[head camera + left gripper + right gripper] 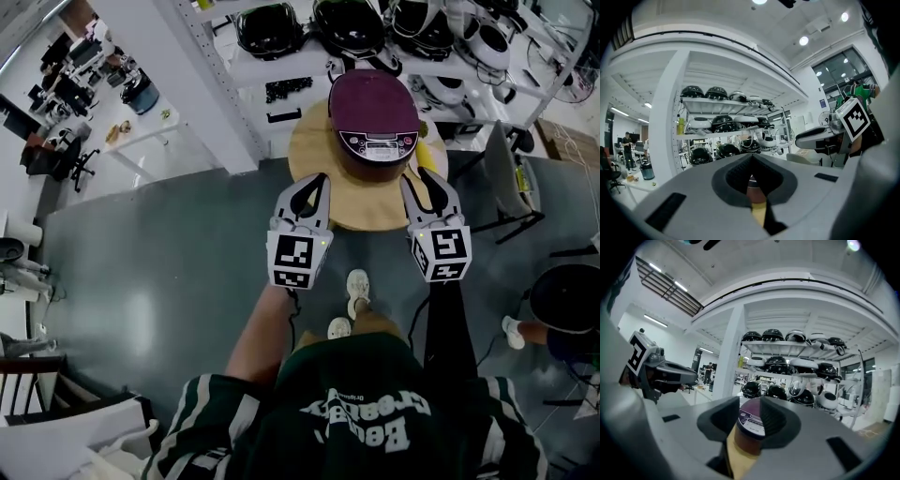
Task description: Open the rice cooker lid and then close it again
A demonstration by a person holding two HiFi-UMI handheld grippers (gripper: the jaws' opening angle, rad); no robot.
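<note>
Rice cooker [373,117] sits with its lid down on the far half of a round wooden table [314,155], control panel facing the person. Both hands are held out in front at about the same reach, pointing roughly level toward the table. Left gripper [317,180] has its jaws pressed together with nothing in them. Its tips are over the near left edge of the table, just left of the cooker and not touching it. Right gripper [427,178] has its jaws spread apart, tips over the near right edge of the table, close to the cooker's near right corner but apart from it. In the right gripper view the cooker shows in the gap beyond the jaws, pads not on it. Room-wise, bare dark floor [169,253] stretches off to the left, and the person's shoes [357,286] are right by the table's near edge. Far side is tight: a white shelf rack [281,70] loaded with more cookers stands just behind the table. On the right a chair [514,173] is near the table, and another person [562,309] is further right.
</note>
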